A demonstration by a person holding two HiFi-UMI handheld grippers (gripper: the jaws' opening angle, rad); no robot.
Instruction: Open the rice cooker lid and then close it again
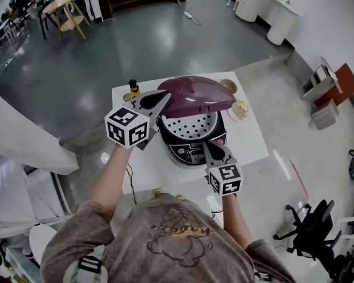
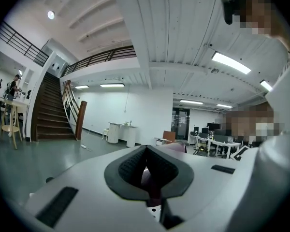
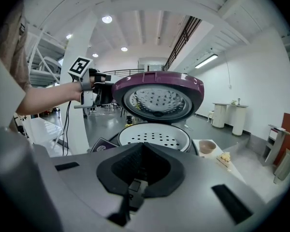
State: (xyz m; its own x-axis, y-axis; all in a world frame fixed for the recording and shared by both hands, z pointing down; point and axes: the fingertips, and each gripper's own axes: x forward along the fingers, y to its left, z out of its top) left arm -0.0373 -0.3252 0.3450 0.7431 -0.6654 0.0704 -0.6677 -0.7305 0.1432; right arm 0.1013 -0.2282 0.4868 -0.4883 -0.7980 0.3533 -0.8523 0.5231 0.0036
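The left forearm is stretching forward, the left gripper (image 1: 158, 102) lying level, its jaws pinching the left rim of the lid (image 1: 196, 95), which is standing half raised over the cooker (image 1: 186, 153). The right gripper (image 1: 210, 150) is tilting down, jaws together, at the cooker's front.

Bright, even light in here: ceiling strip lights (image 2: 231, 62) blaze overhead, the polished floor (image 1: 135, 46) throws back pale glare, and the lid (image 3: 157, 98) glints underneath. Shadows are faint. Both gripper views bulge, black at the corners, and their closest foreground is soft, unfocused.
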